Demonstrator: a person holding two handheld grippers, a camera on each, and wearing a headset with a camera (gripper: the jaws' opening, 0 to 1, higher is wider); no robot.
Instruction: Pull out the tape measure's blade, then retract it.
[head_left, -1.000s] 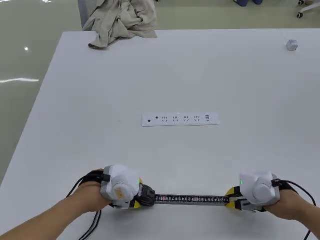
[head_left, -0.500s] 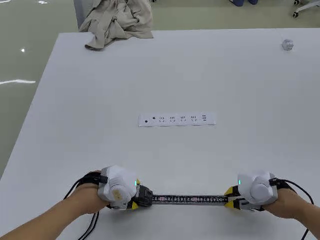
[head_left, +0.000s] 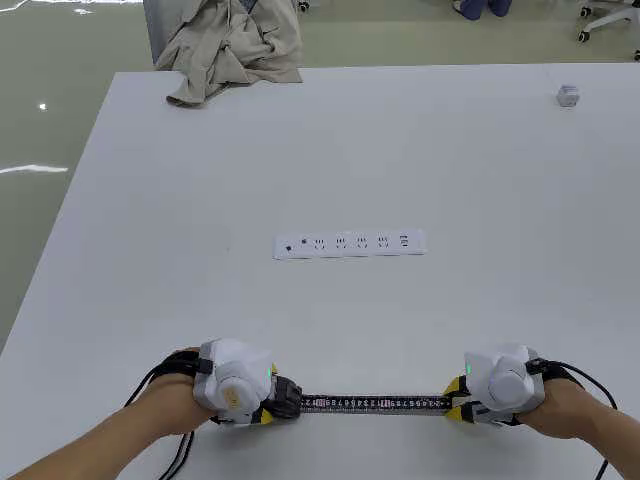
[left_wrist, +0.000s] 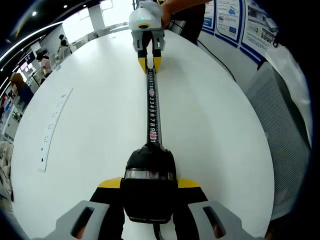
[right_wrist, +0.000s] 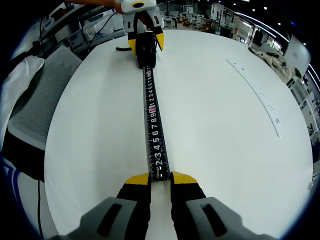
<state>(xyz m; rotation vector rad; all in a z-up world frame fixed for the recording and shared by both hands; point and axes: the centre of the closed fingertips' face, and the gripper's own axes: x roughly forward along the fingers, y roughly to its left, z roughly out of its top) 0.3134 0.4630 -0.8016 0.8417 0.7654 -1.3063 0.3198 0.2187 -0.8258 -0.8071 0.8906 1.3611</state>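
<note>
A black tape measure case (head_left: 284, 398) lies at the table's near edge, and my left gripper (head_left: 270, 404) is shut on it. Its black blade (head_left: 375, 404) runs flat along the table to my right gripper (head_left: 452, 403), which is shut on the blade's end. In the left gripper view the case (left_wrist: 150, 180) sits between my yellow-tipped jaws, and the blade (left_wrist: 151, 110) stretches to the right gripper (left_wrist: 150, 64). In the right gripper view the blade (right_wrist: 152, 120) starts between my fingertips (right_wrist: 137, 180) and reaches the case (right_wrist: 146, 47).
A white power strip (head_left: 350, 244) lies mid-table. A crumpled beige cloth (head_left: 230, 45) hangs over the far left edge. A small white object (head_left: 567, 95) sits far right. Black cables (head_left: 160, 395) trail from the left hand. The white table (head_left: 400, 150) spreads wide beyond the strip.
</note>
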